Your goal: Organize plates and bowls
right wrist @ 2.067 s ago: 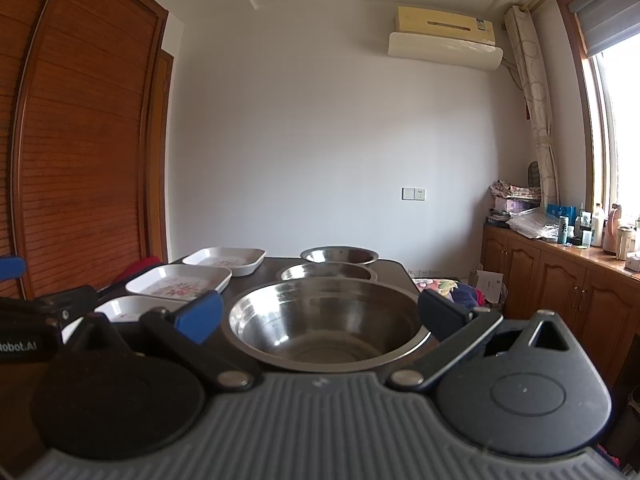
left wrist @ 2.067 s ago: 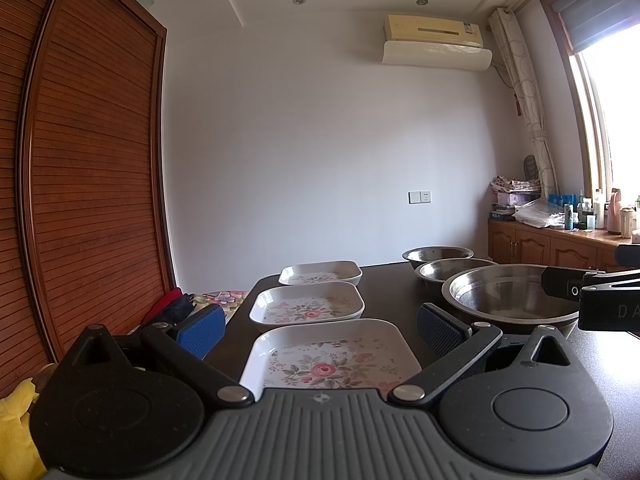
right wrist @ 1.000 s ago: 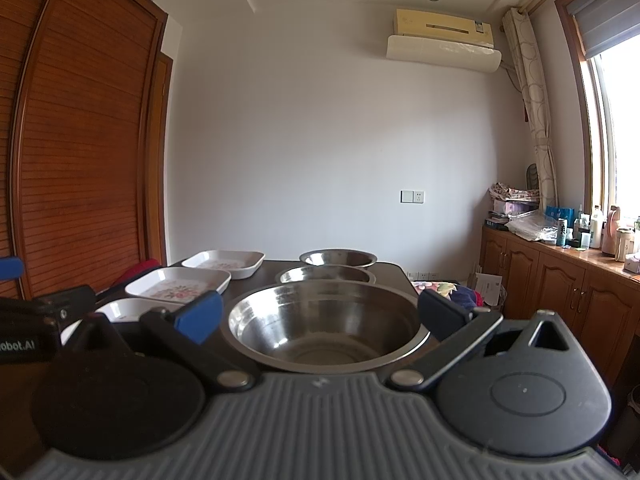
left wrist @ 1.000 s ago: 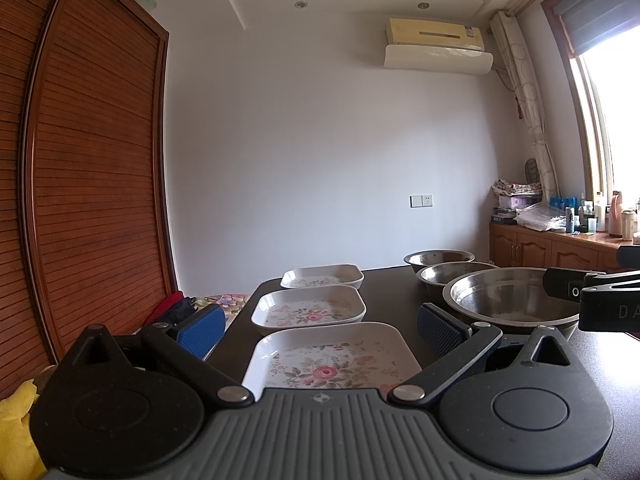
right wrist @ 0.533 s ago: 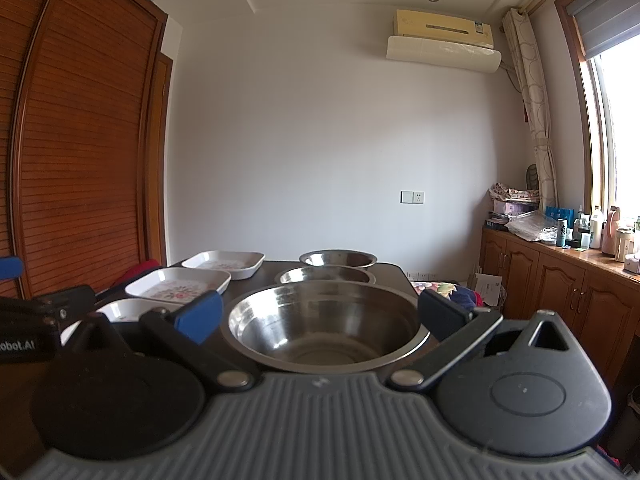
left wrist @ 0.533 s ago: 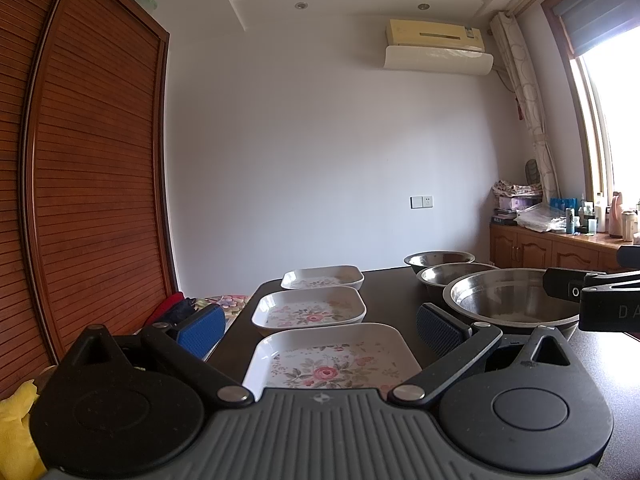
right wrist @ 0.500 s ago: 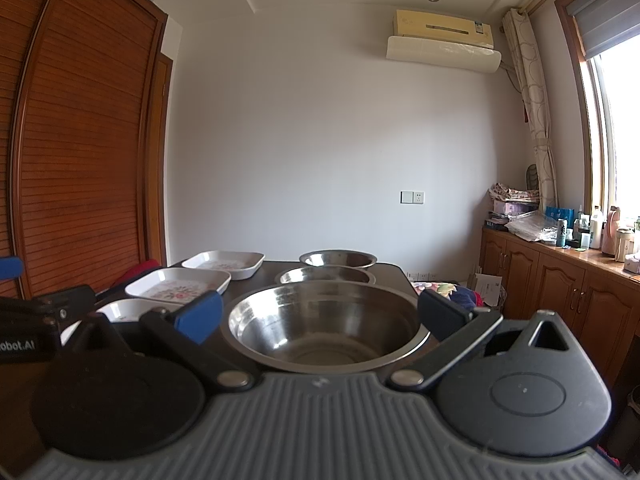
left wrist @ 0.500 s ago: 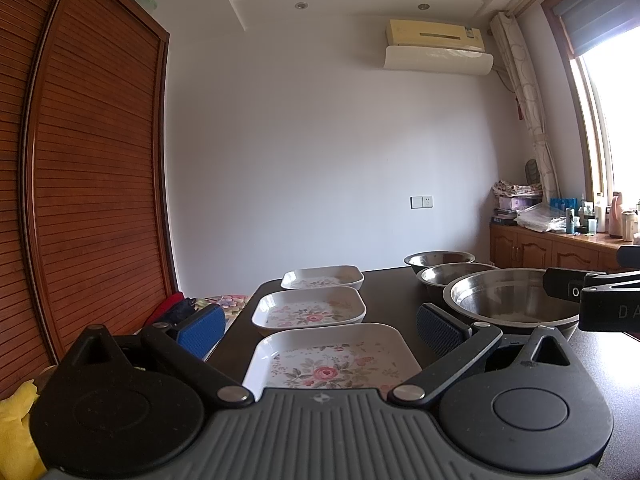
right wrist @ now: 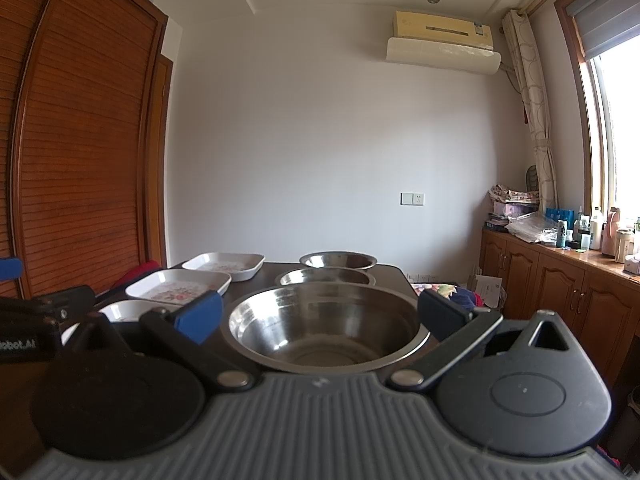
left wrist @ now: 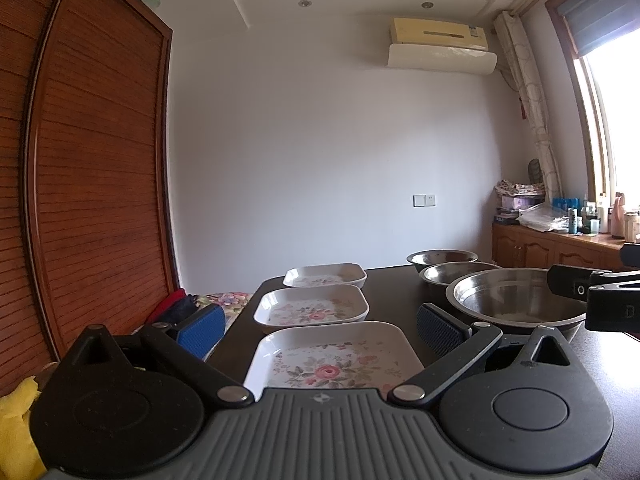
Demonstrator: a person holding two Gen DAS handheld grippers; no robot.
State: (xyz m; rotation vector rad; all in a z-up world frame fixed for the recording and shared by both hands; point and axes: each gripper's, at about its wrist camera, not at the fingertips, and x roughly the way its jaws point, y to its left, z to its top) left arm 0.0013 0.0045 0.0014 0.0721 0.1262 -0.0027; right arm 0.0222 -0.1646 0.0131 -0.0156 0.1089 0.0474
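Note:
Three white square plates with a rose print stand in a row on the dark table: near plate (left wrist: 332, 360), middle plate (left wrist: 312, 308), far plate (left wrist: 325, 275). To their right three steel bowls line up: large bowl (right wrist: 326, 326), middle bowl (right wrist: 325, 278), small far bowl (right wrist: 338, 260). My left gripper (left wrist: 318, 326) is open, its fingers on either side of the near plate's front. My right gripper (right wrist: 320, 314) is open, its fingers flanking the large bowl. Neither holds anything.
A dark table (left wrist: 392, 292) carries everything. A slatted wooden wardrobe (left wrist: 92, 200) fills the left side. A wooden sideboard (right wrist: 560, 276) with bottles runs under the window at right. Clothes (left wrist: 176, 306) and a yellow cloth (left wrist: 16, 428) lie left of the table.
Both views have dipped very slightly over the last two seconds. The plates, the bowls and both open grippers stand as before.

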